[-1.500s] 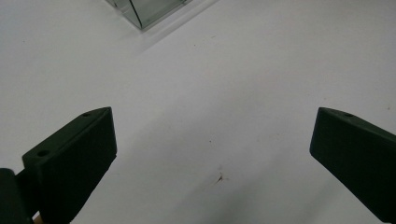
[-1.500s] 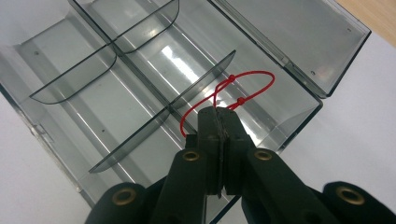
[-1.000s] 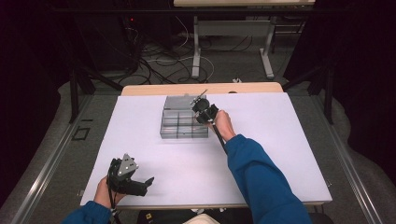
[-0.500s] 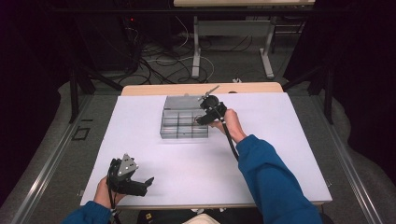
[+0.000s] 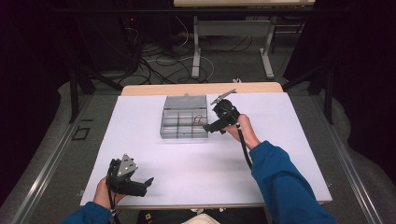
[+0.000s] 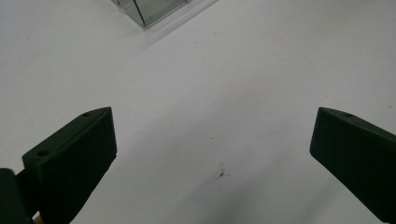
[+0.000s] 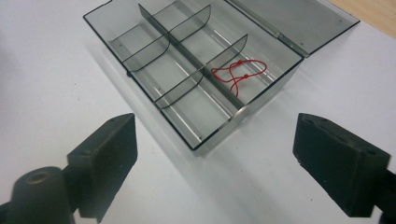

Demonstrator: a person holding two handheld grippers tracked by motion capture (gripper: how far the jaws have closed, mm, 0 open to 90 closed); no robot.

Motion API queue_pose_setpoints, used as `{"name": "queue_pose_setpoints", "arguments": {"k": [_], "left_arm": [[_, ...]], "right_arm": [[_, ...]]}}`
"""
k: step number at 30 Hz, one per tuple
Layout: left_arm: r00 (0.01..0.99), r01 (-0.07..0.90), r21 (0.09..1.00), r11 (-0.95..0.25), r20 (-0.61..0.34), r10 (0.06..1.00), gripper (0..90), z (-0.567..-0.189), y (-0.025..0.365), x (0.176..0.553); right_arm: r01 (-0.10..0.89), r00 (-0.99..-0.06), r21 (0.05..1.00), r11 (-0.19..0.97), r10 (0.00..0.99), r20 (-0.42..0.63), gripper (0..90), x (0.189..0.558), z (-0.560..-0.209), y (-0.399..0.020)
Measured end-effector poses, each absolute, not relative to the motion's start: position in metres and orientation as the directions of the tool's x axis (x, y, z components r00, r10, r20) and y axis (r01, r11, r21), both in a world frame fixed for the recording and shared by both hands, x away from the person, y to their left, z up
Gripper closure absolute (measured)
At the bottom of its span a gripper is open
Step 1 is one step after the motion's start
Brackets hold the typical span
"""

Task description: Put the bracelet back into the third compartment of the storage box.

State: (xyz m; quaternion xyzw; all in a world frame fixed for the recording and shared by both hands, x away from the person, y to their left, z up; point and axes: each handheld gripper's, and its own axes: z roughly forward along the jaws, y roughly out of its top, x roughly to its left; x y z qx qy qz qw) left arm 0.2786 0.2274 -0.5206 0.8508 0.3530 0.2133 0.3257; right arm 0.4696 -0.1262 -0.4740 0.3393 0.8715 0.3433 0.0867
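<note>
A clear grey compartment box [image 5: 177,122] [image 7: 187,93] lies open on the white table cover, its lid [image 7: 299,21] folded flat behind it. A red string [image 7: 238,73] [image 5: 199,119] lies coiled in one back corner compartment; the other compartments look empty. My right gripper [image 5: 208,127] [image 7: 215,158] hovers just off the box's right side, open, with nothing between its jaws. My left gripper [image 5: 148,183] [image 6: 215,154] rests near the table's front left edge, open over bare cover, with a corner of the box [image 6: 149,9] far ahead of it.
The white cover [image 5: 280,154] spreads wide around the box. A strip of wooden tabletop [image 5: 201,88] shows behind it. Cables and table legs [image 5: 196,51] lie on the floor beyond. A small dark speck [image 6: 220,174] marks the cover between the left jaws.
My right gripper has drawn away to the right, from above the box to just beside its right edge. The left gripper has stayed put.
</note>
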Motion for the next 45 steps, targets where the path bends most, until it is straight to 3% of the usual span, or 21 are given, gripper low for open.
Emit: {"name": "queue_pose_setpoints", "arguments": {"k": [8,15,45], "left_arm": [[0.661,0.462,0.706,-0.537,0.129,0.739,0.6,-0.521,0.226,0.279],[0.663,0.463,0.704,-0.539,0.128,0.737,0.6,-0.52,0.226,0.279],[0.665,0.462,0.711,-0.53,0.118,0.738,0.6,-0.521,0.226,0.279]], "right_arm": [[0.517,-0.762,0.68,0.52,0.641,0.089,4.0,0.445,-0.478,-0.146],[0.457,-0.78,0.715,0.529,0.625,0.036,0.8,0.417,-0.477,-0.16],[0.421,-0.759,0.739,0.527,0.65,-0.031,0.0,0.341,-0.485,-0.21]]}}
